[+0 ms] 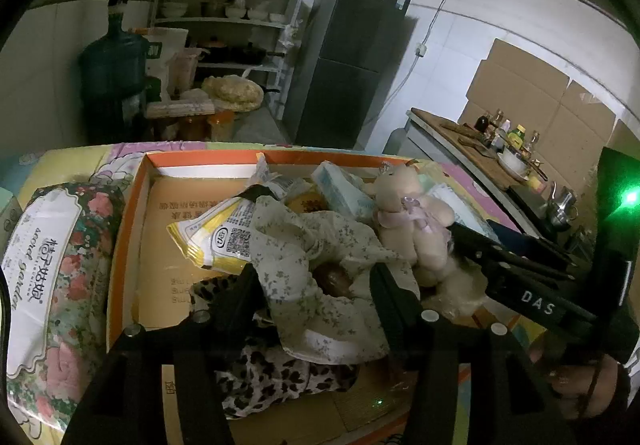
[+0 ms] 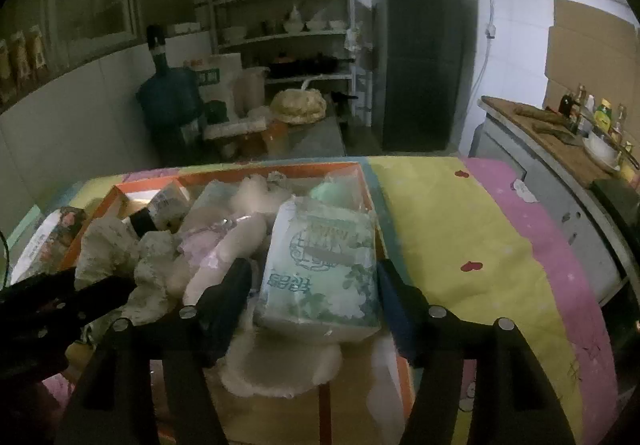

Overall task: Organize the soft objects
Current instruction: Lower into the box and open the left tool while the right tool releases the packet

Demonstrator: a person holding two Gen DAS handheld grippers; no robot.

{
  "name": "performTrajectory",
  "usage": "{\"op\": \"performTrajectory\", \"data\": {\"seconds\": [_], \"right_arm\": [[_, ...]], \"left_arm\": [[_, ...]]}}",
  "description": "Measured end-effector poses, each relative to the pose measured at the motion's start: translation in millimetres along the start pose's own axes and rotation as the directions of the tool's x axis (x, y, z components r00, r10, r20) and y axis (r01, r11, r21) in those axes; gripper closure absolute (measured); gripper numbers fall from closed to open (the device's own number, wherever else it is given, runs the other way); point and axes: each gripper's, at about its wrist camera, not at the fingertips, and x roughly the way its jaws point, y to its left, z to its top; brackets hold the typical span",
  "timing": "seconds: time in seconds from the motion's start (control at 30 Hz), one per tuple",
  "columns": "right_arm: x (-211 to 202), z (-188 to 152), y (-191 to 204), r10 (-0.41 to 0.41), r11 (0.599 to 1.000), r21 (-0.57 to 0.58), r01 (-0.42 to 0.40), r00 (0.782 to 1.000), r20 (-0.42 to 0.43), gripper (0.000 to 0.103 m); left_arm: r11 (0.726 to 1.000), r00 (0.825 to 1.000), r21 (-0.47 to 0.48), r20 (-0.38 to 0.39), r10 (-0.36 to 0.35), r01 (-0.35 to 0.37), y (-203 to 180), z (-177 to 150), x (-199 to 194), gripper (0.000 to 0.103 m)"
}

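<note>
An orange-rimmed cardboard box (image 1: 132, 229) on the table holds a heap of soft things. In the left wrist view my left gripper (image 1: 316, 293) stands open over the heap. A pale floral cloth (image 1: 304, 257) lies between its fingers, on top of a leopard-print cloth (image 1: 280, 377). A yellow snack bag (image 1: 216, 237) and a beige teddy bear (image 1: 412, 217) lie beside them. In the right wrist view my right gripper (image 2: 312, 289) is open, with a green-and-white tissue pack (image 2: 324, 265) between its fingers, resting on white fluffy fabric (image 2: 276, 365).
A large rose-print tissue pack (image 1: 52, 265) lies outside the box on its left. A yellow and pink tablecloth (image 2: 480, 245) stretches to the right of the box. A counter (image 2: 532, 137) with bottles stands at the far right. Behind are a fridge (image 2: 420, 57), shelves and a water jug (image 2: 168, 101).
</note>
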Motion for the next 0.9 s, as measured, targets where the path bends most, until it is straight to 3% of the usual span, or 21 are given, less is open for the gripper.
{"op": "performTrajectory", "data": {"seconds": [0.1,0.2,0.9], "right_arm": [[-6.7,0.7,1.0,0.003,1.000,-0.002,-0.003,1.000,0.019,0.032],[-12.8,1.1,2.4,0.007,1.000,-0.006,-0.007,0.999,0.034,0.031],[-49.9,-6.5,10.8,0.021,1.000,0.013,-0.022,0.996,0.091,0.030]], "left_arm": [[1.000,1.000,0.000,0.011,0.001,-0.001,0.7,1.8,-2.2,0.046],[1.000,1.000,0.001,0.026,-0.003,0.003,1.8,4.3,-6.2,0.037],[1.000,0.993,0.026,0.114,0.009,-0.012,-5.9,2.1,-44.7,0.037]]}}
